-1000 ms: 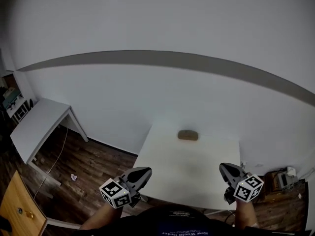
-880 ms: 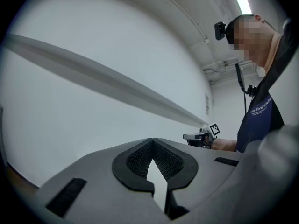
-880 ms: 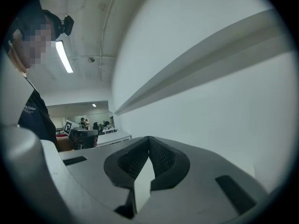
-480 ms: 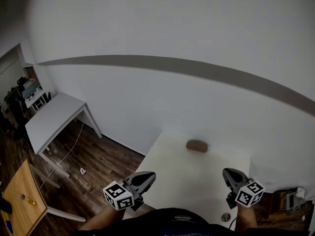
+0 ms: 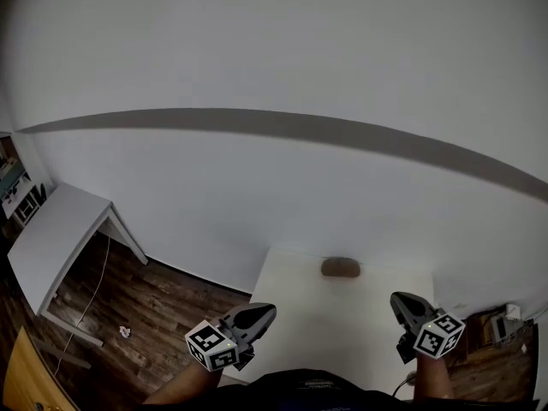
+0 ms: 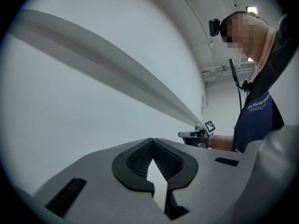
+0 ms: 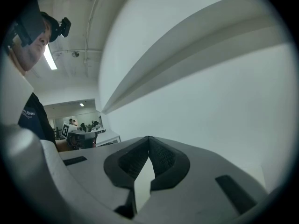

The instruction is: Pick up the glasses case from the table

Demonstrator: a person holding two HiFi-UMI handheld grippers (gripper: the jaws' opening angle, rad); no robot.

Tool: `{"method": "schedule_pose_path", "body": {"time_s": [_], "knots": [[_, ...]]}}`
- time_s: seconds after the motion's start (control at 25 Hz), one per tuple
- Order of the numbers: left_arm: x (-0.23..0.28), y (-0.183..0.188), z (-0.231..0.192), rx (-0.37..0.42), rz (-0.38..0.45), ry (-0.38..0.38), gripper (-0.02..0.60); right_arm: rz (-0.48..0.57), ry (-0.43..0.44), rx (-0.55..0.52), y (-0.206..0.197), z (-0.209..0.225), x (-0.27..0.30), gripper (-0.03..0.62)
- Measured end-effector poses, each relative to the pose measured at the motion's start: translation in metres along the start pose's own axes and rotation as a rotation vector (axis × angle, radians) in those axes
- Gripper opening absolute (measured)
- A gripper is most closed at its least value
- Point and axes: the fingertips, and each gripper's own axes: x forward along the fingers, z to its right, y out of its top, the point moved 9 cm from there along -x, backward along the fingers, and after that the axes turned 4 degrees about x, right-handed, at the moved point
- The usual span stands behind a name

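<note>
Glasses case (image 5: 341, 268) is lying at twelve o'clock on the table (image 5: 317, 349), near its far edge and close to the wall, and it is sitting lower in the head view and nearer our tools than it was a second ago. We are closing in on the table, but nothing is touching the case yet. We are holding the left gripper (image 5: 269, 310) at about seven o'clock of the tabletop and the right gripper (image 5: 399, 299) at about five o'clock, both well apart from the case. Each one is keeping its jaws pressed together with nothing between them, so we are judging that one pair must spread before any grasp. The case is showing as a small brown oval with rounded ends and a dull surface, low and probably rigid. The tabletop is looking smooth, pale and flat. The jaws are grey moulded plastic with dark ribbed pads, and dark wooden floor planks (image 5: 163, 302) are lying at nine o'clock.
</note>
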Motion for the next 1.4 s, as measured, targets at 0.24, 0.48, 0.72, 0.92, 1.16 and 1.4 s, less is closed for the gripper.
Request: {"method": "schedule_pose_path", "body": {"time_s": [0.24,0.48,0.72,0.92,1.16,1.4], "knots": [[0.002,-0.011,-0.066,-0.039,-0.022,-0.06,0.002,-0.052,-0.037,-0.02,-0.002,-0.027,0.04,-0.002],[0.04,-0.025,-0.069,-0.07,-0.033,-0.058,0.002,-0.062,-0.046,0.015,0.007,0.016,0.044,-0.002],[0.104,-0.043,-0.043,-0.108,-0.066,0.043,0.002,-0.065,0.043,0.033,-0.003,0.105,0.043,-0.002],[0.142,-0.055,-0.013,-0.096,-0.132,0.048,0.002,-0.015,0.081,0.016,-0.003,0.15,0.049,-0.002],[0.171,-0.065,-0.015,-0.085,-0.18,0.028,0.002,-0.022,0.075,0.051,-0.023,0.16,0.034,-0.002],[0.214,-0.096,-0.055,-0.099,-0.223,-0.022,0.002,-0.047,-0.006,0.069,-0.036,0.186,0.042,-0.002]]}}
